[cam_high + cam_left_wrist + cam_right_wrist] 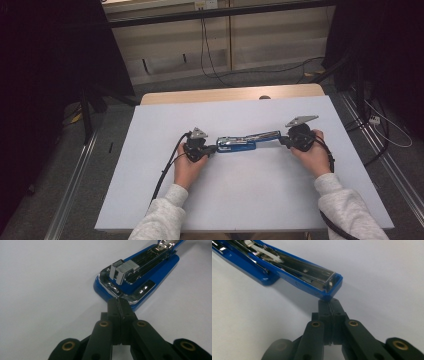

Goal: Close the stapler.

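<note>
Stapler [245, 141] lies swung open mid-tabletop, nearer the far edge. Left gripper [119, 300]: jaws together, tips touching the base's metal end. Right gripper [329, 302]: jaws together, tips under the raised arm's blue tip.

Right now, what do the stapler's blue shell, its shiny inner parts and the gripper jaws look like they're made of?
Blue shell of the stapler: probably glossy moulded plastic, going by its even colour and soft highlights, though painted metal is possible. Inner parts: bright polished metal with mirror-like reflections. Left gripper and right gripper: jaws look like matte black plastic, dull and unreflective, with small brass-coloured rings at the pivots.
</note>
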A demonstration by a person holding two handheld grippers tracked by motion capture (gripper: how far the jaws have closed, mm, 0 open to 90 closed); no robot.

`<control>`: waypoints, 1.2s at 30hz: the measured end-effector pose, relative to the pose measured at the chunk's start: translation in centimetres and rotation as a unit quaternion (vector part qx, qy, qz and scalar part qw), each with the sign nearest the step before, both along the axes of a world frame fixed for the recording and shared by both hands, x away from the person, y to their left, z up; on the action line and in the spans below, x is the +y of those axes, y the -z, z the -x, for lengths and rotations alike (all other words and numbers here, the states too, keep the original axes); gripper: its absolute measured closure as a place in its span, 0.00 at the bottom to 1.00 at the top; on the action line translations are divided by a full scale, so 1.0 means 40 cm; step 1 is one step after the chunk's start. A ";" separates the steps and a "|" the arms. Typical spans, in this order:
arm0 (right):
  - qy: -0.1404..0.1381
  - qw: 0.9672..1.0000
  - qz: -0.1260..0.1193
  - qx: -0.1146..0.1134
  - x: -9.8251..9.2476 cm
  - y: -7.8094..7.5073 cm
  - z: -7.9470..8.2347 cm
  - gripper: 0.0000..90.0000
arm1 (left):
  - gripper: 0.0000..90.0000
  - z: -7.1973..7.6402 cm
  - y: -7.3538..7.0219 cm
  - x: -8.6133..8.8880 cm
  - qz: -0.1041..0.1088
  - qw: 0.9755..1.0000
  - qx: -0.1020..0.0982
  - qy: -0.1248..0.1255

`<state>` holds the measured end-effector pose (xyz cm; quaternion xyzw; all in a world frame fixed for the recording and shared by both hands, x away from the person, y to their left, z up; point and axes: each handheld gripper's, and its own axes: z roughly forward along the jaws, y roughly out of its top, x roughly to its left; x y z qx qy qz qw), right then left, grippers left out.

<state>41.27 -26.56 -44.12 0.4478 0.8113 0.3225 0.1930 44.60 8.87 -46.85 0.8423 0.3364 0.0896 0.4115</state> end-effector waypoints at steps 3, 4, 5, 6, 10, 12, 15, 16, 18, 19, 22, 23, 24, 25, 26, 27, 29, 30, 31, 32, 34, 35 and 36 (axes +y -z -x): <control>-0.008 1.000 -0.012 -0.013 0.011 -0.015 0.001 0.99 | 0.99 0.000 -0.001 0.000 -0.003 1.000 -0.003 0.000; -0.011 1.000 -0.014 -0.017 0.015 -0.018 0.002 0.98 | 0.99 0.000 0.000 -0.001 0.001 1.000 -0.001 -0.002; -0.019 0.999 -0.015 -0.021 0.021 -0.022 0.004 0.97 | 0.99 -0.001 0.000 -0.001 0.001 1.000 -0.001 -0.002; -0.023 0.999 -0.014 -0.025 0.028 -0.025 0.005 0.96 | 0.99 -0.001 0.000 -0.001 0.001 1.000 -0.001 -0.002; -0.036 0.999 -0.022 -0.026 0.047 -0.031 0.010 0.90 | 0.94 -0.003 -0.001 0.005 -0.002 1.000 -0.005 -0.008; -0.039 0.998 -0.033 -0.023 0.051 -0.029 0.013 0.83 | 0.86 -0.003 -0.005 0.012 0.000 1.000 -0.004 -0.017; -0.044 0.998 -0.053 -0.012 0.050 -0.020 0.023 0.73 | 0.66 0.004 -0.015 0.025 0.015 0.999 0.002 -0.029; -0.043 0.998 -0.054 -0.011 0.050 -0.017 0.027 0.68 | 0.64 0.008 -0.018 0.029 0.018 0.999 0.002 -0.030; -0.044 0.997 -0.061 -0.006 0.045 -0.013 0.039 0.64 | 0.52 0.016 -0.027 0.044 0.030 0.999 0.005 -0.039; -0.047 0.997 -0.065 -0.006 0.042 -0.013 0.049 0.61 | 0.49 0.018 -0.031 0.050 0.036 0.999 0.003 -0.036; -0.046 0.996 -0.076 -0.002 0.031 -0.014 0.072 0.54 | 0.40 0.030 -0.047 0.068 0.053 0.998 0.003 -0.043; -0.046 0.996 -0.079 -0.003 0.028 -0.016 0.082 0.51 | 0.38 0.032 -0.052 0.076 0.051 0.998 0.000 -0.033; -0.050 0.996 -0.077 -0.004 0.026 -0.018 0.090 0.50 | 0.38 0.036 -0.055 0.081 0.057 0.998 0.001 -0.031; -0.054 0.996 -0.075 -0.005 0.024 -0.021 0.099 0.48 | 0.37 0.042 -0.058 0.085 0.058 0.998 -0.002 -0.032; -0.054 0.996 -0.075 -0.007 0.021 -0.024 0.107 0.46 | 0.36 0.046 -0.060 0.090 0.056 0.998 -0.007 -0.027; -0.054 0.995 -0.080 -0.007 0.019 -0.025 0.114 0.45 | 0.36 0.051 -0.062 0.094 0.059 0.998 -0.007 -0.026; -0.053 0.995 -0.081 -0.009 0.016 -0.026 0.124 0.41 | 0.31 0.058 -0.065 0.101 0.071 0.997 -0.004 -0.025; -0.053 0.995 -0.082 -0.010 0.014 -0.026 0.128 0.39 | 0.30 0.062 -0.067 0.104 0.071 0.997 -0.007 -0.024; -0.052 0.995 -0.084 -0.007 0.013 -0.026 0.132 0.39 | 0.30 0.067 -0.071 0.108 0.069 0.997 -0.009 -0.023; -0.053 0.995 -0.083 -0.007 0.013 -0.025 0.136 0.37 | 0.28 0.070 -0.073 0.111 0.069 0.997 -0.010 -0.021; -0.053 0.995 -0.084 -0.006 0.011 -0.025 0.141 0.34 | 0.25 0.079 -0.079 0.119 0.077 0.997 -0.008 -0.019; -0.056 0.995 -0.085 -0.006 0.010 -0.024 0.145 0.33 | 0.24 0.082 -0.080 0.123 0.074 0.997 -0.010 -0.016; -0.057 0.995 -0.085 -0.007 0.009 -0.025 0.148 0.32 | 0.23 0.087 -0.083 0.127 0.074 0.997 -0.013 -0.018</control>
